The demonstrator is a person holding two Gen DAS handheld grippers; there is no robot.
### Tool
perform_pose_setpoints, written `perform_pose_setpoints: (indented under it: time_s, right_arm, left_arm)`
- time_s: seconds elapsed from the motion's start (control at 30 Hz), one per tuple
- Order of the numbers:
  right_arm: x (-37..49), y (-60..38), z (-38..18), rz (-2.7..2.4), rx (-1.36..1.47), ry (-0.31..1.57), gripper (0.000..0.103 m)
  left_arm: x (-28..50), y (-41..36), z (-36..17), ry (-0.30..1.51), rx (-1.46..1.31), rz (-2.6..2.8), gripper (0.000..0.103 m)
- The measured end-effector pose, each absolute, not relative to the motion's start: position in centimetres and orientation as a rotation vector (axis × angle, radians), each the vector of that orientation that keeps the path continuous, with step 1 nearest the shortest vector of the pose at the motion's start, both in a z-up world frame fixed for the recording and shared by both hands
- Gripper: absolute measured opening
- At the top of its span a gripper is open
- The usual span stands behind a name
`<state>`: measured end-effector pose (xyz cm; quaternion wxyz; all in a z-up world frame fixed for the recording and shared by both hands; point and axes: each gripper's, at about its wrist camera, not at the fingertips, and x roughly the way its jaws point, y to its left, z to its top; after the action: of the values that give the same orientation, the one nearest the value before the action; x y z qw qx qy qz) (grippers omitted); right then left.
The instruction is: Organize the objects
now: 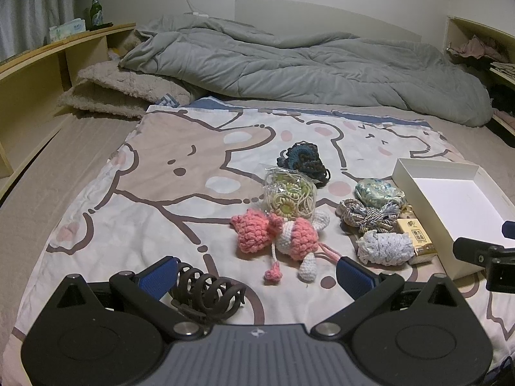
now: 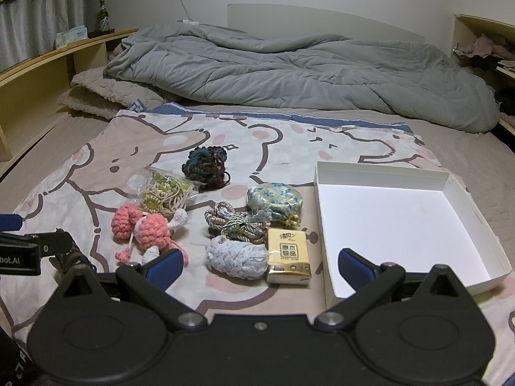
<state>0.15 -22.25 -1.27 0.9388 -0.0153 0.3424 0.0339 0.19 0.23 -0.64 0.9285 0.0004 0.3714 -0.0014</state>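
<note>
Two grippers hover low over a cartoon-bear sheet (image 2: 96,148) spread on a bed; the left gripper (image 1: 257,273) has its blue-padded fingers spread wide, with a dark spiral hair claw (image 1: 206,292) lying on the sheet just beside the left finger, and whether it touches the pad I cannot tell; the right gripper (image 2: 260,265) is likewise spread, holding nothing, its right finger in front of the near wall of a white open box (image 2: 379,173) whose floor is bare. Just past the fingers lie a pale blue yarn bundle (image 2: 236,257) and a yellow tissue pack (image 2: 288,254), touching each other, the pack near the box's left wall; to their left sits a pink and white crochet toy (image 2: 145,228); behind these come a coil of twisted cord (image 2: 238,222), a floral fabric pouch (image 2: 273,201) and a clear bag of hair ties (image 2: 165,194); farther still, a dark blue-brown crochet scrunchie (image 2: 206,165). Beyond the sheet a grey duvet (image 2: 289,67) is heaped across the bed, a folded fleece blanket (image 2: 96,93) at its left; on the wooden shelf at far left stand a green bottle (image 2: 103,16) and a tissue box (image 2: 70,37).
</note>
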Motion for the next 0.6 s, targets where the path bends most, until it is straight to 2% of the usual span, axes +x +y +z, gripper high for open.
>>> perform_pose_setpoints:
  time_s: [0.6]
  right_arm:
    - [0.14,-22.3,-1.28,0.068,-0.031,0.698,0.103]
  left_arm:
    - [0.29,0.27,-0.55,0.764,-0.002,0.0,0.103]
